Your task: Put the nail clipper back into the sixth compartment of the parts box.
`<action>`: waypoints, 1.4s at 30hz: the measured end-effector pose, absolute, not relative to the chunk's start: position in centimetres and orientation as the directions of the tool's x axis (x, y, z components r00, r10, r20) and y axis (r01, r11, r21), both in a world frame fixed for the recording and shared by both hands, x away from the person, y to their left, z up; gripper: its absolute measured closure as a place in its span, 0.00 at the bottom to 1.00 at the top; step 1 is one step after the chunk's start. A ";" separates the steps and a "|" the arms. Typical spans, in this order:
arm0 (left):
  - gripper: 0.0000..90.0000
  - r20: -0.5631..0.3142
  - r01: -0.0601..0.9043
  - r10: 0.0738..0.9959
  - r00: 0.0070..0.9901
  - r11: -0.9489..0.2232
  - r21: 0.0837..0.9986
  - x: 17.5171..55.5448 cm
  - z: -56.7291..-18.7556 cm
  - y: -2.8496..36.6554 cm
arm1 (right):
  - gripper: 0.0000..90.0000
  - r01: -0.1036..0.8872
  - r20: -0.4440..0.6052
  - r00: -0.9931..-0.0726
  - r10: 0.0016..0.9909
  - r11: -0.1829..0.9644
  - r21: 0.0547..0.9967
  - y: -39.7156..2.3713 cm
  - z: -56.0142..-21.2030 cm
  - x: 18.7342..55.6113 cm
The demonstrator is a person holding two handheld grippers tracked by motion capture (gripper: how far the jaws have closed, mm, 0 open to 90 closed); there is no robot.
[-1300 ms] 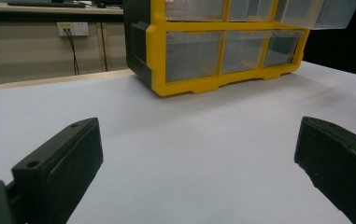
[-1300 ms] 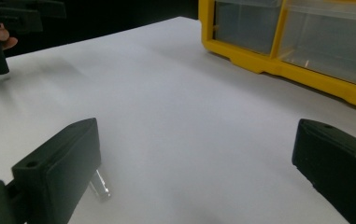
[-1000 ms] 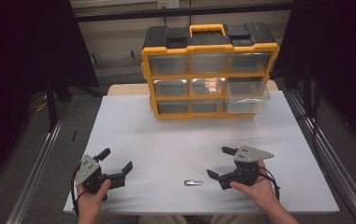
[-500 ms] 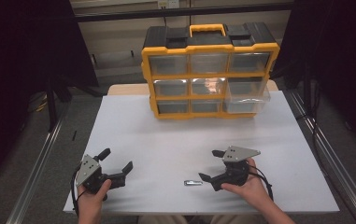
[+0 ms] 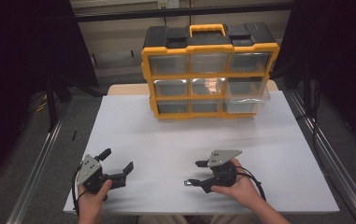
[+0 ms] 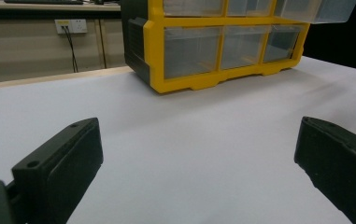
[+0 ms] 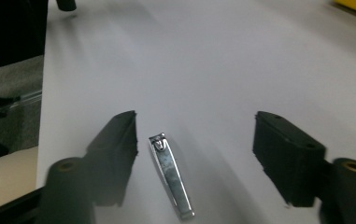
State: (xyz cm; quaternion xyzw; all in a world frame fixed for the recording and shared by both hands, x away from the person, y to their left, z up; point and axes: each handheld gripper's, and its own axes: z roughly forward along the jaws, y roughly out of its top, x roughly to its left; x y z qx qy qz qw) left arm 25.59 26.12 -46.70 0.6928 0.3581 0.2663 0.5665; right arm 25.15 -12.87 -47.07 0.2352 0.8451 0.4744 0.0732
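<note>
Now your right claw (image 5: 197, 173) has slid leftward since a second ago and straddles the nail clipper (image 7: 171, 173), jaws wide and not touching it; the clipper lies flat on the white table (image 5: 175, 140), nearer one jaw. Your left claw (image 5: 117, 161) rests low at the near left, also wide. From above, the clipper is barely visible beside a jaw tip. The yellow drawer organizer (image 5: 208, 70) stands at the far edge.

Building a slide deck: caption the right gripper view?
Open right gripper straddling a metal nail clipper lying flat on the white table.
</note>
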 end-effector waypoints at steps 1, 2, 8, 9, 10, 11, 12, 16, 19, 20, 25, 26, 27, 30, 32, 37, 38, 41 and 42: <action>0.01 -0.036 0.196 0.798 0.602 -0.104 0.975 25.6 -46.7 26.2 | 0.41 0.326 0.100 -0.883 0.459 0.446 0.833 -12.7 -47.1 25.2; 0.01 -0.040 0.197 0.798 0.601 -0.099 0.975 25.6 -46.7 26.1 | 0.43 0.328 0.101 -0.885 0.455 0.454 0.828 -12.5 -47.0 25.2; 0.01 -0.053 0.198 0.799 0.599 -0.083 0.977 25.6 -46.7 26.0 | 0.52 0.339 0.128 -0.898 0.420 0.477 0.811 -11.9 -47.1 25.3; 0.01 -0.033 0.194 0.796 0.604 -0.106 0.975 25.6 -46.7 26.2 | 0.55 0.348 0.136 -0.896 0.422 0.479 0.806 -11.8 -47.1 25.3; 0.01 -0.035 0.197 0.797 0.604 -0.106 0.975 25.6 -46.7 26.1 | 0.57 0.352 0.148 -0.899 0.411 0.483 0.802 -11.8 -47.2 25.4; 0.01 -0.043 0.201 0.791 0.610 -0.102 0.974 25.7 -46.8 26.1 | 0.59 0.368 0.153 -0.892 0.425 0.485 0.794 -11.7 -47.2 25.3; 0.01 -0.038 0.202 0.797 0.603 -0.106 0.974 25.6 -46.7 26.1 | 0.60 0.367 0.153 -0.895 0.420 0.496 0.787 -11.6 -47.3 25.4; 0.01 -0.033 0.199 0.793 0.608 -0.112 0.974 25.7 -46.8 26.1 | 0.66 0.368 0.140 -0.900 0.412 0.548 0.751 -11.3 -47.3 25.3; 0.01 -0.035 0.203 0.799 0.600 -0.110 0.973 25.6 -46.7 26.0 | 0.72 0.380 0.134 -0.897 0.422 0.578 0.722 -11.0 -47.3 25.4; 0.01 -0.039 0.203 0.797 0.603 -0.106 0.973 25.6 -46.7 26.0 | 0.73 0.373 0.130 -0.900 0.415 0.584 0.721 -10.9 -47.3 25.5; 0.01 -0.033 0.200 0.797 0.603 -0.111 0.973 25.6 -46.8 26.1 | 0.76 0.380 0.143 -0.902 0.407 0.593 0.710 -10.4 -47.4 25.7; 0.01 -0.038 0.202 0.798 0.601 -0.106 0.974 25.6 -46.8 26.0 | 0.77 0.376 0.141 -0.906 0.400 0.605 0.702 -10.3 -47.4 25.7; 0.01 -0.037 0.202 0.798 0.602 -0.106 0.974 25.6 -46.8 26.0 | 0.77 0.366 0.133 -0.910 0.392 0.613 0.701 -10.1 -47.5 25.7; 0.01 -0.036 0.202 0.797 0.603 -0.108 0.973 25.7 -46.8 26.0 | 0.77 0.344 0.119 -0.921 0.371 0.635 0.691 -9.8 -47.6 25.8; 0.01 -0.040 0.201 0.795 0.605 -0.104 0.974 25.7 -46.8 26.0 | 0.77 0.332 0.108 -0.926 0.362 0.642 0.691 -9.6 -47.6 25.9; 0.02 -0.038 0.198 0.794 0.606 -0.105 0.974 25.7 -46.7 26.1 | 0.81 0.301 0.066 -0.936 0.346 0.688 0.660 -9.1 -47.3 25.9; 0.02 -0.037 0.201 0.797 0.603 -0.107 0.974 25.7 -46.7 26.0 | 0.82 0.300 0.066 -0.937 0.344 0.691 0.657 -9.0 -47.3 26.0; 0.02 -0.035 0.193 0.793 0.608 -0.105 0.976 25.7 -46.6 26.0 | 0.88 0.321 0.080 -0.929 0.362 0.681 0.658 -9.0 -47.3 26.1; 0.02 -0.039 0.194 0.795 0.605 -0.100 0.976 25.6 -46.6 26.0 | 0.89 0.325 0.081 -0.928 0.364 0.683 0.655 -9.0 -47.3 26.1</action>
